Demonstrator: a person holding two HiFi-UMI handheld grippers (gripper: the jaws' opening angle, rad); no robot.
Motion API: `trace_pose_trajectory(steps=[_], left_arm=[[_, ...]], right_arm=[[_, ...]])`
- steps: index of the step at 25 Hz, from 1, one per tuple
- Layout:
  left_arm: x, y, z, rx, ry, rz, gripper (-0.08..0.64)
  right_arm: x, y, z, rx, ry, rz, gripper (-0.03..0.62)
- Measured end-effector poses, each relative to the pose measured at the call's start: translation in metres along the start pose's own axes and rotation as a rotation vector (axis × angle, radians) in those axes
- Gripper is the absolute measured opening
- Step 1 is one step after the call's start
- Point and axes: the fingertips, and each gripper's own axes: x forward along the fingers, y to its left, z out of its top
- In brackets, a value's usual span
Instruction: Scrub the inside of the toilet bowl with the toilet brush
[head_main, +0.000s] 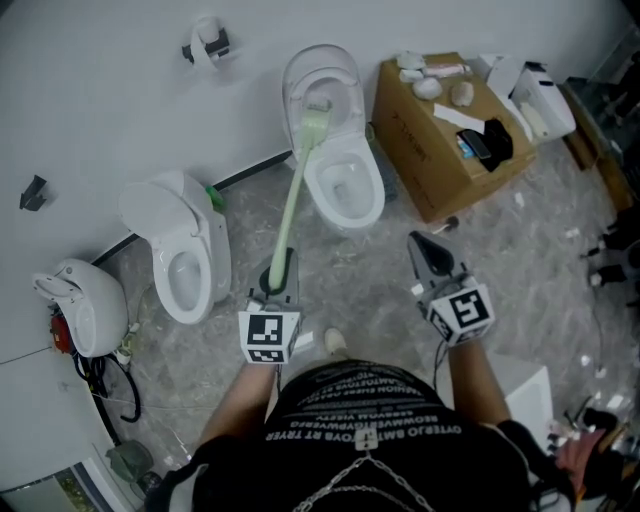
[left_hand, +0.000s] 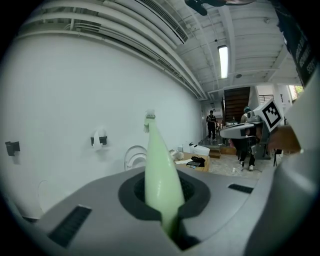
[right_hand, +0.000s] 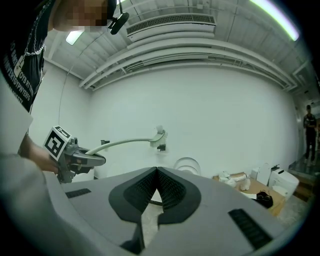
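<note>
My left gripper is shut on the lower end of a pale green toilet brush. The handle rises away from me, and the brush head hangs by the raised lid of the centre toilet, above its open bowl. In the left gripper view the handle stands between the closed jaws of that gripper, with the brush head at the top. My right gripper is held to the right of the toilet, shut and empty. Seen from the right gripper, the brush arcs in front of the white wall.
A second toilet stands to the left, and a white fixture sits further left. A cardboard box with loose items on it is right of the centre toilet. A paper holder hangs on the wall. People stand far off.
</note>
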Motion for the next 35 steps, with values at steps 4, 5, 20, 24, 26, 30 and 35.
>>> trace_pose_trajectory(steps=[4,5,20,24,26,30,35], left_arm=[[0.01,0.013,0.0,-0.001,-0.01,-0.011,0.002],[0.012,0.016,-0.001,-0.003,-0.01,-0.015,0.002],[0.042,0.016,-0.009,-0.026,0.033,-0.056,0.002],[0.057,0.014,-0.008,-0.033,0.046,-0.034,0.002],[0.066,0.014,-0.005,-0.038,0.052,-0.024,0.002],[0.087,0.017,0.007,-0.015,0.033,0.007,0.002],[0.116,0.022,0.012,-0.033,0.062,0.039,0.002]], right_arm=[[0.016,0.002,0.004,-0.01,0.002,-0.013,0.003],[0.018,0.002,0.005,-0.011,0.002,-0.017,0.003],[0.027,-0.021,0.001,0.001,0.015,-0.052,0.003],[0.036,-0.039,-0.003,0.007,0.012,-0.035,0.003],[0.045,-0.049,-0.001,0.007,0.009,-0.02,0.003],[0.067,-0.069,0.003,0.005,-0.004,0.016,0.003],[0.094,-0.094,0.007,0.005,-0.013,0.059,0.003]])
